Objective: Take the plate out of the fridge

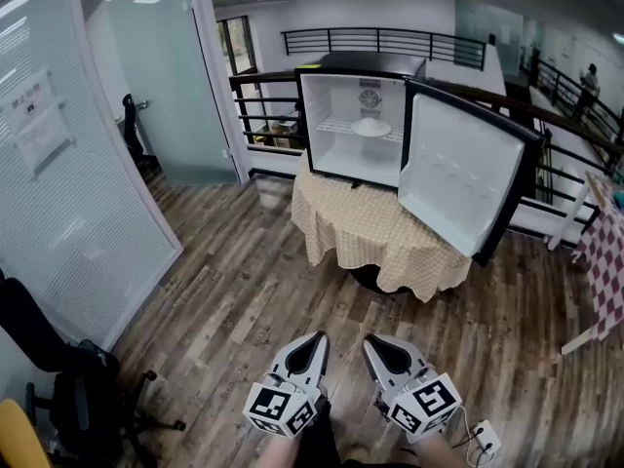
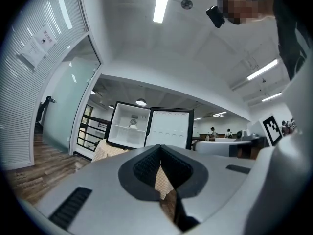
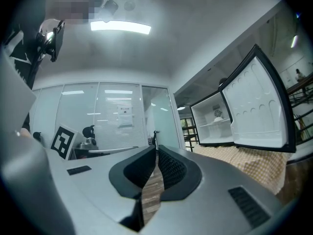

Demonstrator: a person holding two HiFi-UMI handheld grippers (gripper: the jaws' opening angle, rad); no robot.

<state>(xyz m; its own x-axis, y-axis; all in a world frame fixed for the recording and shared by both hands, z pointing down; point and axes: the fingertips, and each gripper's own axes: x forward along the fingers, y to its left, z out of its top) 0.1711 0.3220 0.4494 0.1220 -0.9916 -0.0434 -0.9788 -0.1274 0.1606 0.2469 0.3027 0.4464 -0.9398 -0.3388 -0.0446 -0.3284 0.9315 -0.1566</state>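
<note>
A small black fridge (image 1: 353,115) stands on a table with a checked cloth (image 1: 366,230), far ahead of me. Its door (image 1: 458,175) hangs open to the right. A white plate (image 1: 370,127) lies on the wire shelf inside; it also shows as a small white shape in the left gripper view (image 2: 132,123) and the right gripper view (image 3: 218,115). My left gripper (image 1: 317,340) and right gripper (image 1: 372,343) are side by side at the bottom of the head view, well short of the table. Both point level toward the fridge, jaws shut with nothing held.
A glass partition and door (image 1: 88,164) run along the left. A black office chair (image 1: 73,388) stands at the lower left. A black railing (image 1: 263,105) runs behind the fridge. A red checked table (image 1: 609,261) is at the right edge. Wooden floor (image 1: 244,300) lies between me and the fridge.
</note>
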